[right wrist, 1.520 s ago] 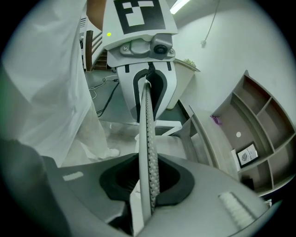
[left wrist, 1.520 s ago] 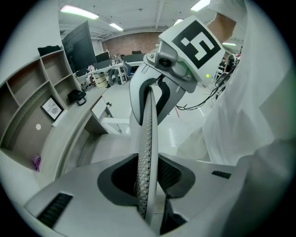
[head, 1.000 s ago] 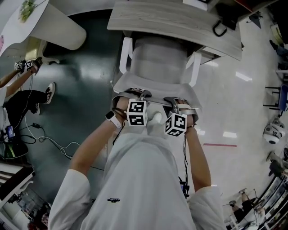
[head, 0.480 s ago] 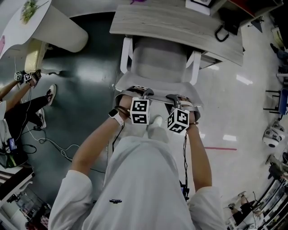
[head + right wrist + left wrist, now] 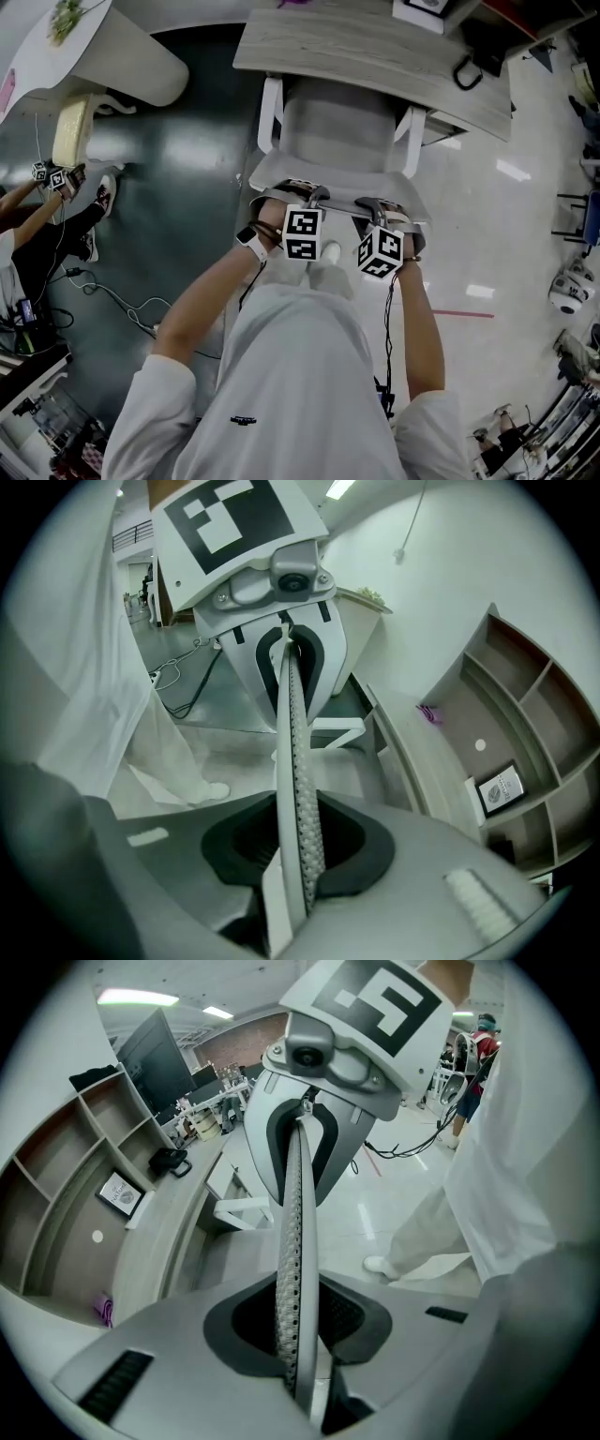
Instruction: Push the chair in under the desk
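A grey-white chair point(image 5: 336, 127) stands with its seat partly beneath the pale wooden desk point(image 5: 375, 54). Both grippers sit on the top rim of its backrest point(image 5: 339, 181), side by side. My left gripper point(image 5: 302, 195) has the thin mesh rim point(image 5: 292, 1241) between its jaws, which are closing on it. My right gripper point(image 5: 373, 205) is shut on the same rim point(image 5: 298, 761) a little to the right. Each gripper view shows the other gripper across the rim: the right one point(image 5: 342, 1063) and the left one point(image 5: 272, 583). The person's body hides the chair's base.
A black bag point(image 5: 469, 67) lies on the desk under open shelves point(image 5: 56, 1176). A round white table point(image 5: 94, 47) stands at the far left, with another person point(image 5: 47, 220) and cables point(image 5: 112, 300) on the dark floor. Red floor tape point(image 5: 459, 314) runs to the right.
Both grippers and the chair's backrest have shifted slightly forward and to the right, towards the desk. The hold on the rim looks the same.
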Motion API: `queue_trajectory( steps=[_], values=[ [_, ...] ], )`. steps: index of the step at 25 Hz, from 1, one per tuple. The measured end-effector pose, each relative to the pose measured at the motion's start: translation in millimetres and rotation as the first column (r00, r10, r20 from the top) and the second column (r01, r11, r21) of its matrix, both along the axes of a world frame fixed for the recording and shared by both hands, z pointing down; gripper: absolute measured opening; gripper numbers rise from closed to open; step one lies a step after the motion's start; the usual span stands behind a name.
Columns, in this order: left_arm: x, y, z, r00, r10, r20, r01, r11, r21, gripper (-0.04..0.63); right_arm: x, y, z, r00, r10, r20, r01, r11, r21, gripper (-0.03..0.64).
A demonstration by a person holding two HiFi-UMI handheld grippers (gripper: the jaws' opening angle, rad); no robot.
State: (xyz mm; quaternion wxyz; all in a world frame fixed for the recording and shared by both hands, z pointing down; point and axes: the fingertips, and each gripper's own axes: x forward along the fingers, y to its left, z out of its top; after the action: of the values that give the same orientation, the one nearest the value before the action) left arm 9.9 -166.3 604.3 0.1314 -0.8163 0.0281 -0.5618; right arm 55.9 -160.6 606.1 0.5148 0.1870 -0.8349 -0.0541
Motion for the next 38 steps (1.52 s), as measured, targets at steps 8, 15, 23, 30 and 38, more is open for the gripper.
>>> queue_trajectory(
  steps=[8,15,23,30,38],
  values=[
    [13.0,-11.3,-0.9,1.0,0.007,-0.008,-0.007,1.0,0.021,0.058,13.3,-13.5,-1.1,1.0,0.004,-0.006,-0.004,1.0,0.005,0.094],
    [17.7,-26.3,-2.0,1.0,0.004,-0.013,-0.004,0.999,0.035,0.057,18.5,-31.0,-0.1,0.999,-0.024,-0.034,0.027,0.996,0.081,0.091],
    [25.6,-57.0,-1.1,1.0,0.002,-0.014,-0.001,0.998,0.058,0.057,27.1,-62.9,1.8,0.999,-0.017,-0.051,0.021,0.996,0.085,0.092],
    [25.2,-97.9,-2.4,1.0,0.014,-0.014,-0.013,0.996,0.088,0.056,28.4,-104.8,3.6,0.997,-0.008,-0.083,0.018,0.994,0.112,0.089],
    [28.7,-153.1,-2.6,1.0,0.024,-0.013,-0.022,0.992,0.122,0.057,32.6,-159.2,3.7,0.995,0.002,-0.099,0.01,0.992,0.127,0.08]
  ],
)
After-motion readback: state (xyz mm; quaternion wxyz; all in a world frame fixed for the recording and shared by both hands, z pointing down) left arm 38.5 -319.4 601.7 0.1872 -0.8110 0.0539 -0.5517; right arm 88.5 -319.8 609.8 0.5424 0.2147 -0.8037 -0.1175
